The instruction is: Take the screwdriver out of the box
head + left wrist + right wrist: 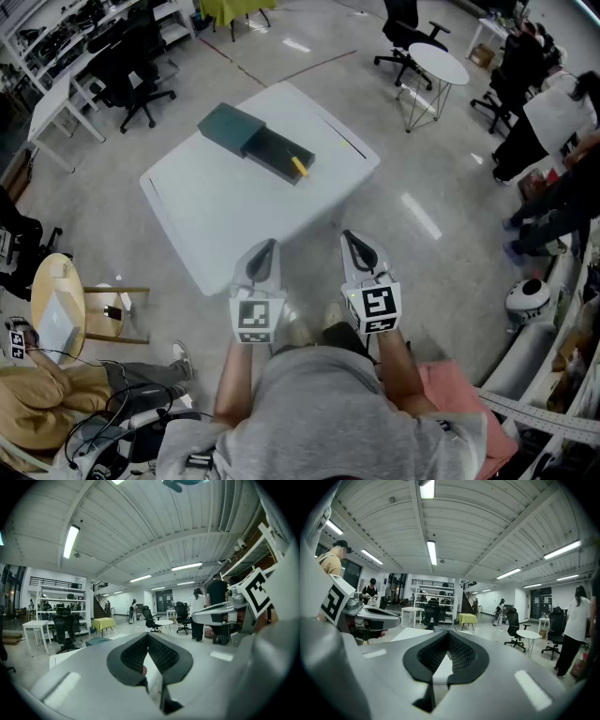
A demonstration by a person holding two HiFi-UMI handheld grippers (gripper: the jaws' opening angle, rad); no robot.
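Observation:
On the white table (216,216) lies a dark green box (231,128), its dark tray (274,153) slid out to the right. A yellow-handled screwdriver (299,166) rests at the tray's open end. My left gripper (265,251) and right gripper (353,244) hover side by side at the table's near edge, well short of the box. Both are shut with nothing between the jaws. In the left gripper view the black pads (136,653) meet at their tips and the box (96,641) shows low at left. In the right gripper view the pads (461,652) also touch.
Black office chairs (141,70) and white desks (56,98) stand at the back left. A small round table (439,64) and more chairs are at the back right. People stand at the right edge. A wooden stool (56,295) is at the left.

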